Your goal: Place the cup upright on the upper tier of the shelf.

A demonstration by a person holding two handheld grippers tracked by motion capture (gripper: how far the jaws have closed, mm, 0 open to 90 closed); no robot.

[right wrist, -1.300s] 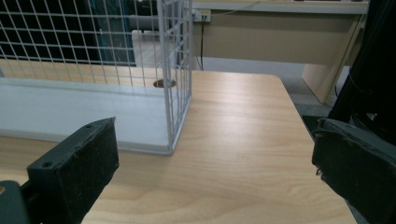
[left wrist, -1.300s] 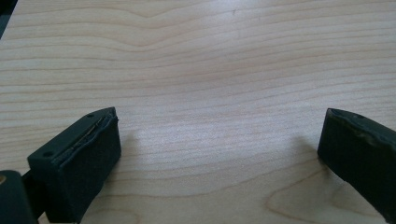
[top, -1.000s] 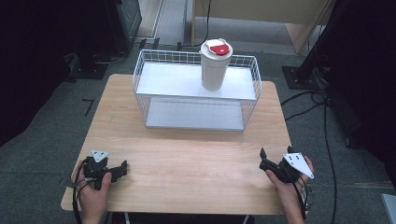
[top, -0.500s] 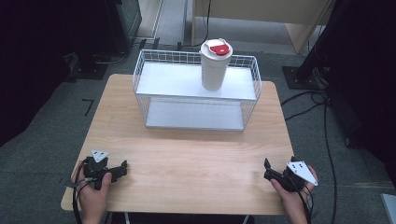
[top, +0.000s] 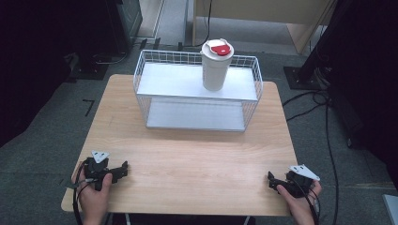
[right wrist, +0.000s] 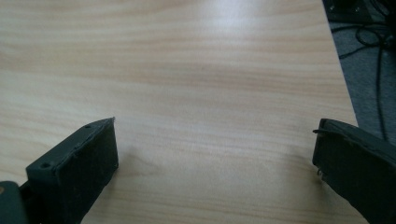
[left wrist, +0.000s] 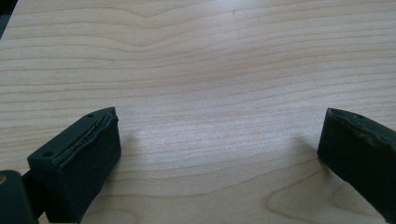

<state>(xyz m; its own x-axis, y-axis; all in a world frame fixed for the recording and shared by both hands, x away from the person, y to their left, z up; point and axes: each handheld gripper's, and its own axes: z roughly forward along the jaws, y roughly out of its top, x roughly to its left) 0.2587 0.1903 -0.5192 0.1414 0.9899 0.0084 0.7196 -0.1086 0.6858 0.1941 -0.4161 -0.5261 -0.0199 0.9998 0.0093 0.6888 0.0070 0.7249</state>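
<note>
Item: my left tongs [top: 123,168] and right tongs [top: 272,180], both released, on bench [top: 197,159]; risk: tall cup [top: 216,65] at 12 o'clock on wire rack [top: 141,89] tips if nudged.

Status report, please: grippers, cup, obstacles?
Left gripper open, empty. Right gripper open, empty. Cup upright on rack, untouched. Nothing between.

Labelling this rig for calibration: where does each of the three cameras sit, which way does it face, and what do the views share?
High view: above the person's side, looking forward and down at the table, wire rack and cup; shows both hands, left gripper, right gripper.
Left gripper view: rides the left gripper, facing bare tabletop between its open jaws.
Right gripper view: rides the right gripper, facing tabletop and its edge.
Shared: the wooden table.
</note>
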